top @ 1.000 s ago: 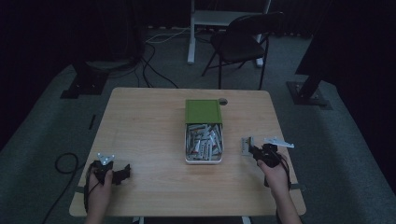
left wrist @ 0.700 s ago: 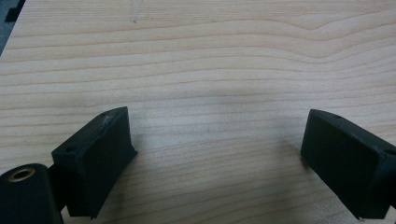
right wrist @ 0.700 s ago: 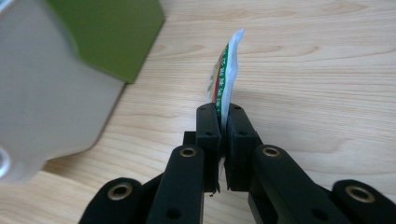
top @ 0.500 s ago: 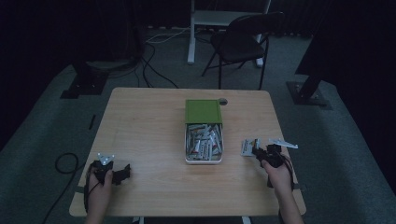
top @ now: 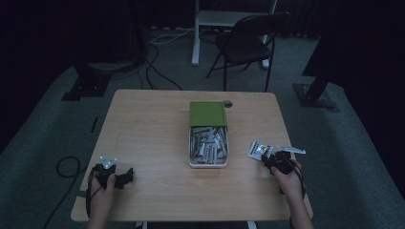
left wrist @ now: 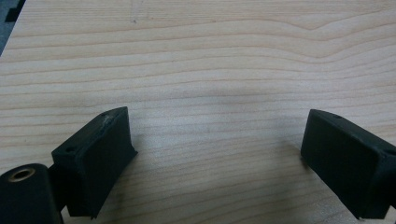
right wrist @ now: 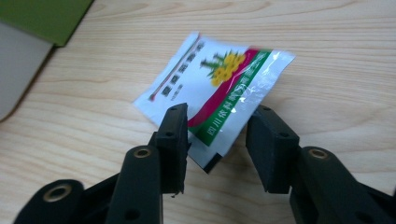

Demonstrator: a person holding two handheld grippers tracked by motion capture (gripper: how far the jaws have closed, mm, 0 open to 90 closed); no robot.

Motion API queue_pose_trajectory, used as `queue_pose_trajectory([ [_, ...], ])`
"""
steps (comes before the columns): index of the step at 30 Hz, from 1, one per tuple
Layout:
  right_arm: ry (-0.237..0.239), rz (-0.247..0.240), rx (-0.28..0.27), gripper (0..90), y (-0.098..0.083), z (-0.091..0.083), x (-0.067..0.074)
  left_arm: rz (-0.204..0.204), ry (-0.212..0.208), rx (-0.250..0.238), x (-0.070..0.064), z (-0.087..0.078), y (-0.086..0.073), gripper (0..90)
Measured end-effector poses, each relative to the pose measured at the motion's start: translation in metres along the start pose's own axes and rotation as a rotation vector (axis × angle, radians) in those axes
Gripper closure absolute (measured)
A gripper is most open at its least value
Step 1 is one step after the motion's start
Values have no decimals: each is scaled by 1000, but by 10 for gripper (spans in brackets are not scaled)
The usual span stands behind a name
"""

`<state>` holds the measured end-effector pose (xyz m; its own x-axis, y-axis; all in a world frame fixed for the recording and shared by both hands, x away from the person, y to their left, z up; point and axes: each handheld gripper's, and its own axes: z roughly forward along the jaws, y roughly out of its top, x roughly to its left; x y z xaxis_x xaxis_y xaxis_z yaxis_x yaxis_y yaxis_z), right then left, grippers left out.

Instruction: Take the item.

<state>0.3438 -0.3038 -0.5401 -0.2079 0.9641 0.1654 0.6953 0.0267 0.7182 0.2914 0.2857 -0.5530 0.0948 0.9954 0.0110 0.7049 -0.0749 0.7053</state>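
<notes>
A white sachet (right wrist: 215, 88) with a red and green band and yellow flowers lies flat on the wooden table (top: 153, 129). Its near corner sits between the jaws of my right gripper (right wrist: 219, 121). Those jaws have just been opening and now stand apart, with a gap at the right pad, so nothing is gripped. In the high view the sachet (top: 258, 150) lies right of the box, just ahead of the right gripper (top: 274, 160). My left gripper (top: 119, 176) rests at the near left, open (left wrist: 217, 135) over bare wood.
A white box (top: 208, 165) full of several similar sachets stands mid-table, its green lid (top: 207, 113) lying just behind it. A dark chair (top: 248, 43) and cables are on the floor beyond the table's far edge.
The right hand has sunk a little and drawn toward the near edge. Its jaws have opened, and the sachet now lies on the table. The left hand has kept still.
</notes>
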Motion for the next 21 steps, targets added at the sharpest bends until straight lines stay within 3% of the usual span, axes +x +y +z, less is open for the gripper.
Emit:
queue_pose_trajectory([
  [3, -6, 5, -1, 563, -2, 0, -5, 0, 0, 0, 0, 0, 0, 96],
  [6, -22, -28, -14, 484, -3, 0, -8, 0, 0, 0, 0, 0, 0, 96],
  [7, -24, -24, -17, 494, -3, -1, -9, -1, 1, 0, 0, 0, 0, 96],
  [11, 17, -22, -27, 415, -3, -2, -10, -2, 1, 1, 0, 0, 0, 96],
  [17, 21, -85, -44, 323, -5, -4, -9, -2, 1, 1, 0, 0, 0, 96],
  [21, 46, -100, -54, 258, -7, -6, -9, -2, 1, 1, 0, 0, 0, 96],
])
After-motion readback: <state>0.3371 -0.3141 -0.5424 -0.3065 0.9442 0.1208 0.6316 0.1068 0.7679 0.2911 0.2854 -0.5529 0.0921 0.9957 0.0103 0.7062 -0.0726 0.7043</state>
